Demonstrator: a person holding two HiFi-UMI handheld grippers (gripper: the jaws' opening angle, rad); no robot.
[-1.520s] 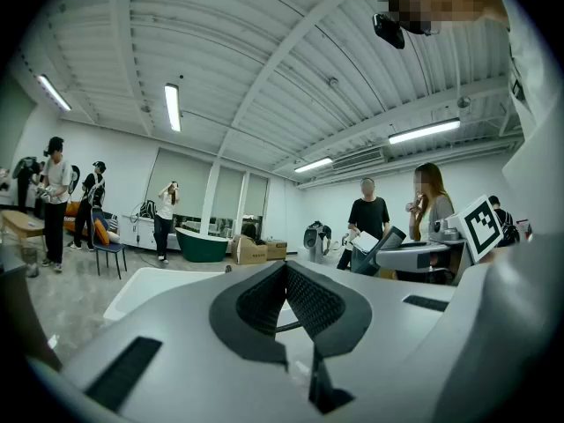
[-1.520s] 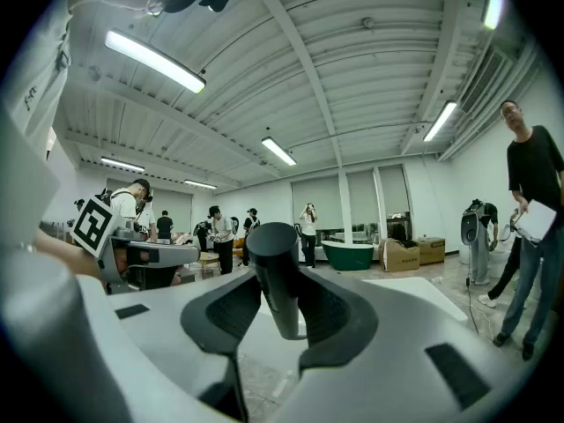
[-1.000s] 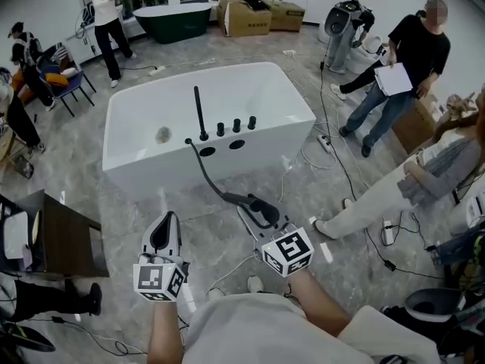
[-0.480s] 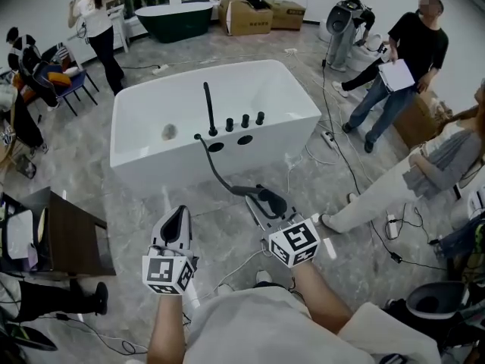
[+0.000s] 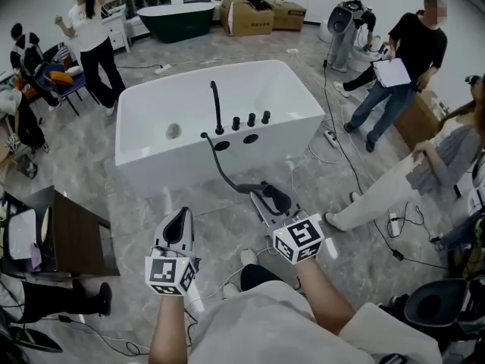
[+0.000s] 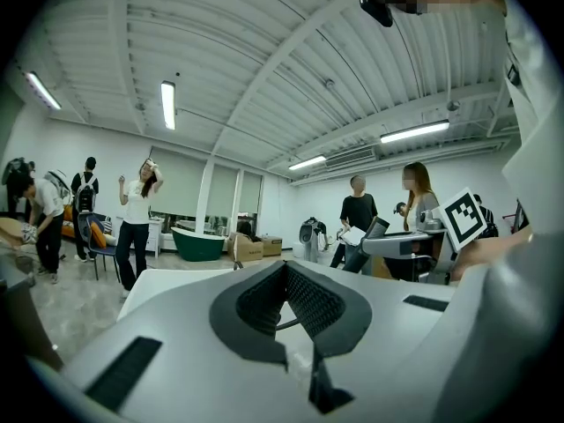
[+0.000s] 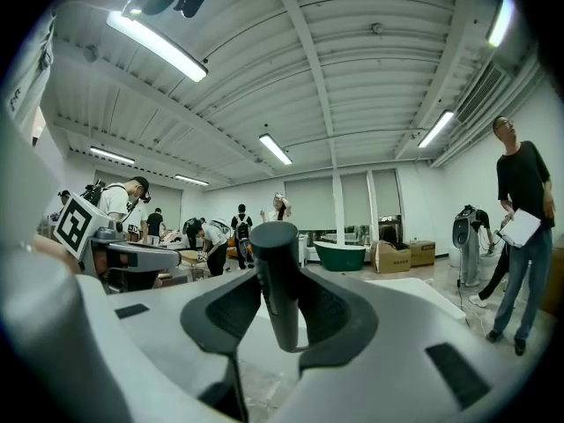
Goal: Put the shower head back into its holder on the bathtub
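A white bathtub (image 5: 171, 168) stands ahead of me on the grey floor, with a black spout (image 5: 217, 108), three knobs and two dark holder holes (image 5: 221, 145) on its near rim. A black hose (image 5: 224, 174) runs from that rim down to the black shower head (image 5: 270, 195). My right gripper (image 5: 276, 202) is shut on the shower head (image 7: 278, 276), which stands upright between the pads of the right gripper (image 7: 282, 311). My left gripper (image 5: 178, 224) is shut and empty, level with the right one; past the left gripper (image 6: 284, 270) the tub (image 6: 176, 280) shows.
Several people stand or sit around the tub, nearest at the right (image 5: 394, 188). A dark table (image 5: 72, 237) is at my left. Cables (image 5: 333, 150) trail over the floor right of the tub. A green tub (image 5: 176, 17) and cardboard boxes (image 5: 250, 14) are at the back.
Both grippers have moved forward toward the tub, the right one carrying the shower head. The tub sits lower and nearer in the head view. The person at the back left has shifted.
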